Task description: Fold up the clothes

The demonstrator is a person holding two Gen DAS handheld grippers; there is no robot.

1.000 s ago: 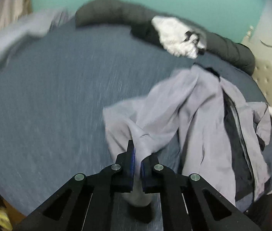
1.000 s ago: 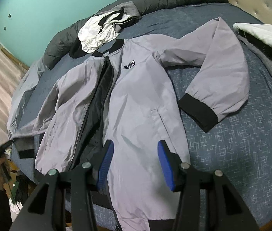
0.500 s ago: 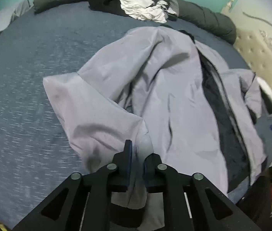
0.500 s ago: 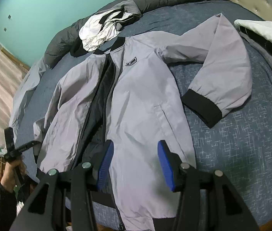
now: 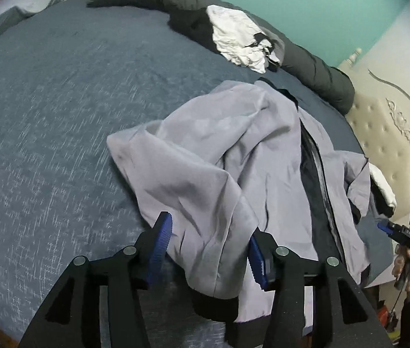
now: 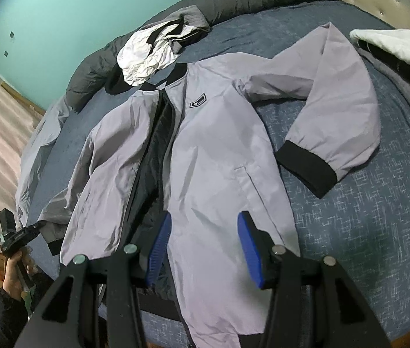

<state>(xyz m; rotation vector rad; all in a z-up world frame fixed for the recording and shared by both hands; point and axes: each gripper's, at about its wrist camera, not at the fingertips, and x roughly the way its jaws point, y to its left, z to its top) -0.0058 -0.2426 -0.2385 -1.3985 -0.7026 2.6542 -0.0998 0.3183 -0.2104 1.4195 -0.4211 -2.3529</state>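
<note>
A light grey jacket (image 6: pixel 213 156) with black cuffs, black collar and open zip lies front-up on the blue bed (image 6: pixel 364 217). Its one sleeve (image 6: pixel 341 116) is bent on the right, black cuff (image 6: pixel 306 168) down. The other sleeve (image 5: pixel 205 174) lies crumpled and folded in beside the jacket body, its black cuff (image 5: pixel 216 304) at the near edge. My left gripper (image 5: pixel 207 249) is open, its jaws either side of this sleeve. My right gripper (image 6: pixel 205 246) is open and empty above the jacket's lower front; it also shows in the left wrist view (image 5: pixel 402 232).
A dark grey duvet roll (image 5: pixel 175 0) lies along the far edge with a white and black garment (image 5: pixel 239 40) on it. More clothes, white (image 6: pixel 399 43) and grey, lie at the right by the cream padded headboard (image 5: pixel 393 133). A pale blanket (image 6: pixel 39 145) hangs at the left.
My left gripper, shut on the sleeve near its cuff, has carried it in towards the jacket body and opened, letting it go. The right gripper has barely moved.
</note>
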